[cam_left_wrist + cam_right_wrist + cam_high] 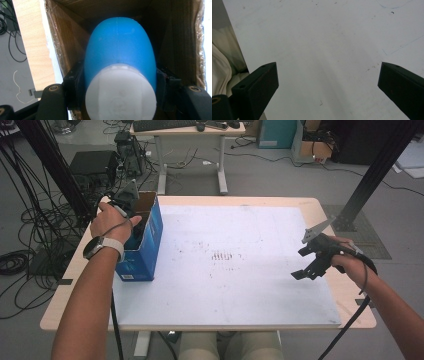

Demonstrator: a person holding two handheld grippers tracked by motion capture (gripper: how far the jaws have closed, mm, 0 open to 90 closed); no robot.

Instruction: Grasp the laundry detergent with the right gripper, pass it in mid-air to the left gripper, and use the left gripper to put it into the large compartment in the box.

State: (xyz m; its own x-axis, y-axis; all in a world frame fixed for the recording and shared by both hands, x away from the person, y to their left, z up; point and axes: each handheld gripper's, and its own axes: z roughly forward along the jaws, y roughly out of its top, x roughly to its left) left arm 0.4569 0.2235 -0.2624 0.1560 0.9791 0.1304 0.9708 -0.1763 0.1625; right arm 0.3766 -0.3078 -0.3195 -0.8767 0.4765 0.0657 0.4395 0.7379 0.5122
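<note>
From the high view, the left gripper (131,205) dips into the open blue cardboard box (150,251) at the white board's (240,290) left edge; the right gripper (311,265) hovers well right of the box, jaws apart; in the left gripper view, the jaws clamp a blue plastic bottle with white cap (120,55) inside the box (67,32); in the right gripper view, the jaws stand wide over the board (324,50).

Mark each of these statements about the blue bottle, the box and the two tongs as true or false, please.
1. The left tongs are shut on the blue bottle. True.
2. The bottle has a red cap. False: the cap is white.
3. The bottle is inside the open cardboard box. True: brown inner walls surround it in the left gripper view.
4. The right tongs grip a cloth. False: their jaws stand wide apart with nothing between them, above the white board.
5. The box stands at the table's right edge. False: it stands near the left edge.
</note>
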